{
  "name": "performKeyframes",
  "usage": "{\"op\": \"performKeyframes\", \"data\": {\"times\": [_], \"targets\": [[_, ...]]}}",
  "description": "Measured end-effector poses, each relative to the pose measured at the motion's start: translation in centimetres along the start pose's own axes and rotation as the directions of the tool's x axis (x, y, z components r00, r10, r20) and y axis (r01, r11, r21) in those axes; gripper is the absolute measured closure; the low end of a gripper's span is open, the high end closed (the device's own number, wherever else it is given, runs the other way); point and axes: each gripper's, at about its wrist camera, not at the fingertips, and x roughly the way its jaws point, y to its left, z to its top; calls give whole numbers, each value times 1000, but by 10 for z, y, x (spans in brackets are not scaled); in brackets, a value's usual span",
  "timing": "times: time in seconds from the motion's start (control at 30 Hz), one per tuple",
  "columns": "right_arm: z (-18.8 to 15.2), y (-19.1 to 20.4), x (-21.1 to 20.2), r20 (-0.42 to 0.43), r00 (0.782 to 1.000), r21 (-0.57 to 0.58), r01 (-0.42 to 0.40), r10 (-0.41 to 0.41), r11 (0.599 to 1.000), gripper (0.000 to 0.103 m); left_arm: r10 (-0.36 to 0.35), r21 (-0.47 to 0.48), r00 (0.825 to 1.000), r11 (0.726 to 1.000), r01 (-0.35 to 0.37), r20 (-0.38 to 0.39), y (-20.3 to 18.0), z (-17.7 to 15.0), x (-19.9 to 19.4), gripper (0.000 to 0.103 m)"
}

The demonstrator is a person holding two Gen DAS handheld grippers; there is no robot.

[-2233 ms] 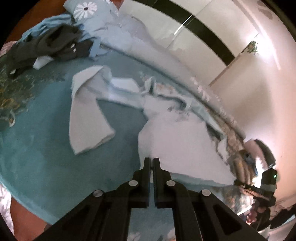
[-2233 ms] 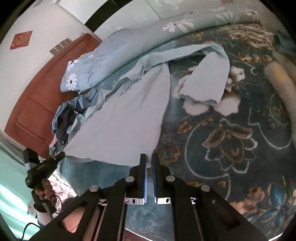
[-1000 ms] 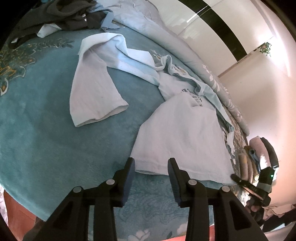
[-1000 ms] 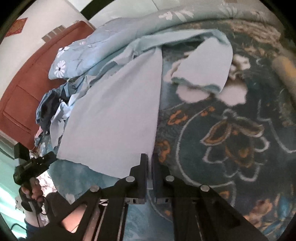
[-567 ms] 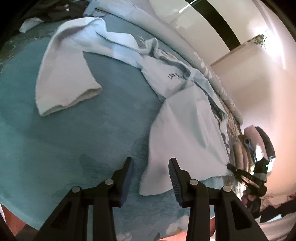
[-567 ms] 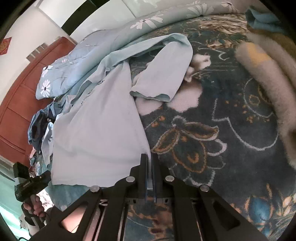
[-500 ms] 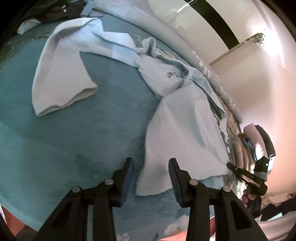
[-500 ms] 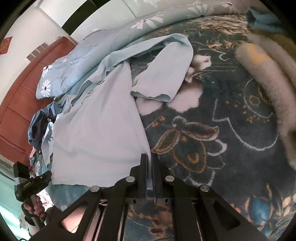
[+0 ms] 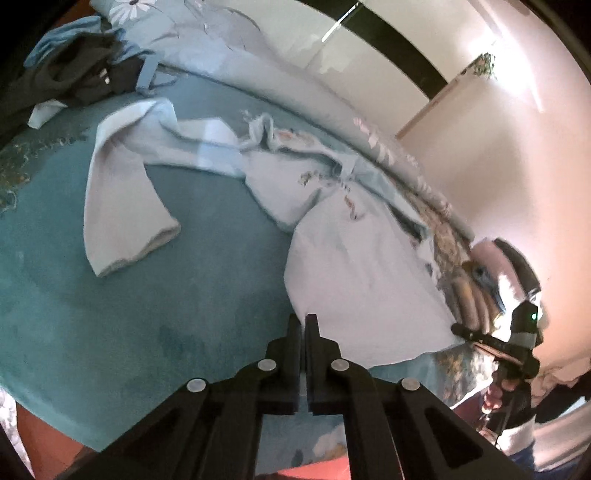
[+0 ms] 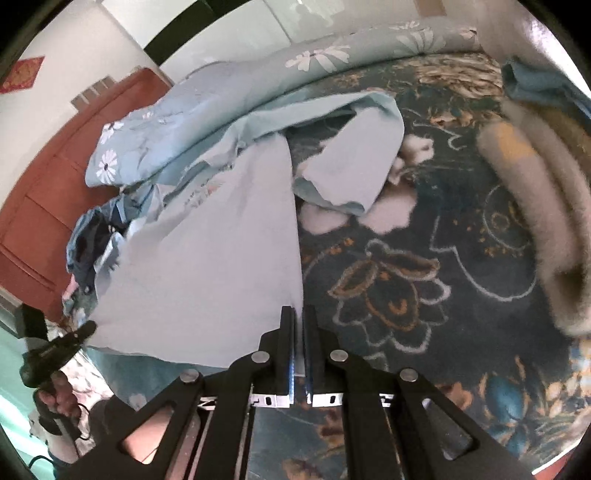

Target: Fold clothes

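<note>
room's a bedroom. straight ahead of the left tool there's a bed with a teal blanket, and ahead of the right tool that blanket turns into a dark floral pattern. a daisy print duvet is bunched along the far edge. up and left of the right tool there's a reddish wooden headboard. pale wall panels with a black stripe run behind, and warm light washes the wall off to the left tool's right.

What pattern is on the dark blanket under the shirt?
Large flowers outlined in white and orange on the dark teal blanket, clearest in the right wrist view.
</note>
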Motion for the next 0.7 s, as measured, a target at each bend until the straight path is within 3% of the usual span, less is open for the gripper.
{"op": "performKeyframes", "data": {"times": [0.17, 0.4, 0.5, 0.57, 0.6, 0.63, 0.7], "targets": [[-3, -7, 17, -39, 999, 26, 6, -4, 1000, 99, 35, -49, 998, 998, -38, -55, 16, -8, 22, 101], [0, -5, 14, -28, 999, 4, -20, 20, 1000, 97, 28, -56, 998, 998, -31, -48, 16, -4, 20, 99], [0, 2, 12, -22, 1000, -43, -7, 7, 999, 97, 47, -39, 998, 998, -49, -37, 13, -3, 15, 85], [1, 6, 9, -16, 1000, -66, 12, -13, 998, 97, 58, -31, 998, 998, -59, -21, 11, -2, 9, 60], [2, 8, 7, -11, 1000, -74, 21, -22, 997, 93, 53, -31, 999, 998, -54, -8, 11, -1, 5, 56], [3, 9, 5, -2, 1000, -76, 28, -28, 997, 89, 46, -35, 999, 998, -45, 11, 11, -1, -1, 51], [5, 10, 0, 20, 999, -76, 39, -37, 996, 65, 34, -45, 998, 998, -31, 58, 12, 1, -13, 42]]}}
